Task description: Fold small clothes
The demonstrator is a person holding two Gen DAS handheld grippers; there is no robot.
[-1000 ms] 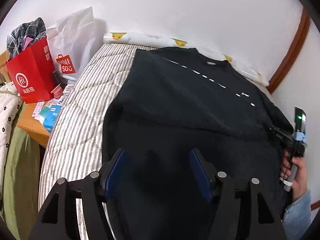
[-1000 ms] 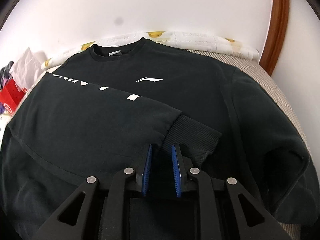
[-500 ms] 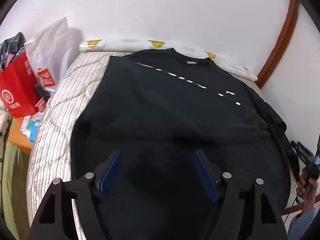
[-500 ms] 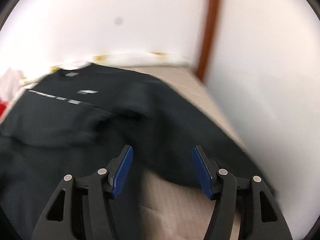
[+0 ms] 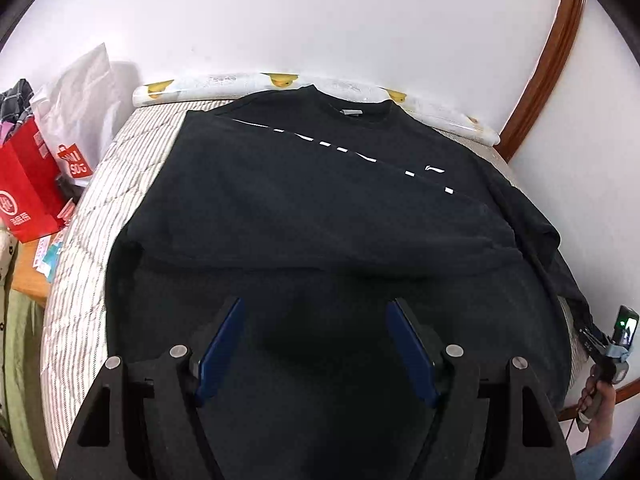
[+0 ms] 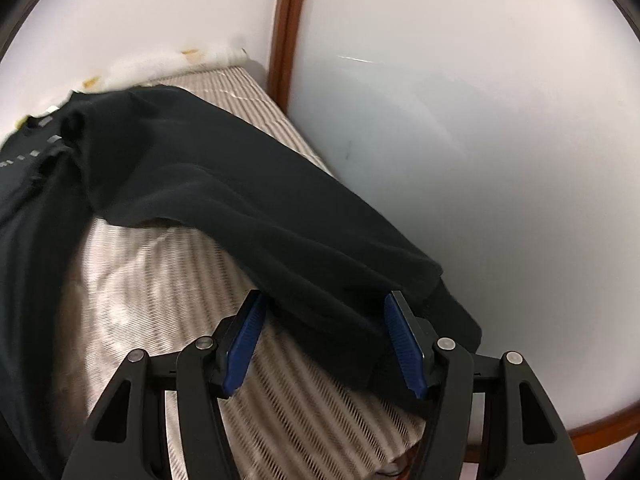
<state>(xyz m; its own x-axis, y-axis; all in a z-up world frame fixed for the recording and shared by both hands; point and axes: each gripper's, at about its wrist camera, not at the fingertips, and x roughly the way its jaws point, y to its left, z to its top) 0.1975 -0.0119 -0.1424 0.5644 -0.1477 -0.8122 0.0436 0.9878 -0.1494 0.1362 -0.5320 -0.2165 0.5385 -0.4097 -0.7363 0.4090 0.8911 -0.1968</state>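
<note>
A black long-sleeved sweatshirt [image 5: 320, 216] lies flat on a striped mattress [image 5: 100, 216], collar toward the wall. One sleeve is folded across the chest, with white print along it. My left gripper [image 5: 316, 344] is open and empty just above the shirt's lower body. My right gripper [image 6: 324, 340] is open at the mattress's right side, jaws on either side of the other sleeve's [image 6: 280, 216] cuff end. That sleeve lies stretched out toward the wall. The right gripper also shows in the left wrist view [image 5: 608, 352] at the far right.
A white wall with a brown wooden trim [image 6: 286, 32] runs close along the mattress's right side. A duck-print roll [image 5: 280, 82] lies at the head. A red paper bag [image 5: 24, 196] and a white bag [image 5: 80, 120] stand on a small table at the left.
My right gripper let go of the folded sleeve's cuff, opened, and swung right to the other sleeve by the wall. My left gripper stayed open over the shirt, shifting slightly.
</note>
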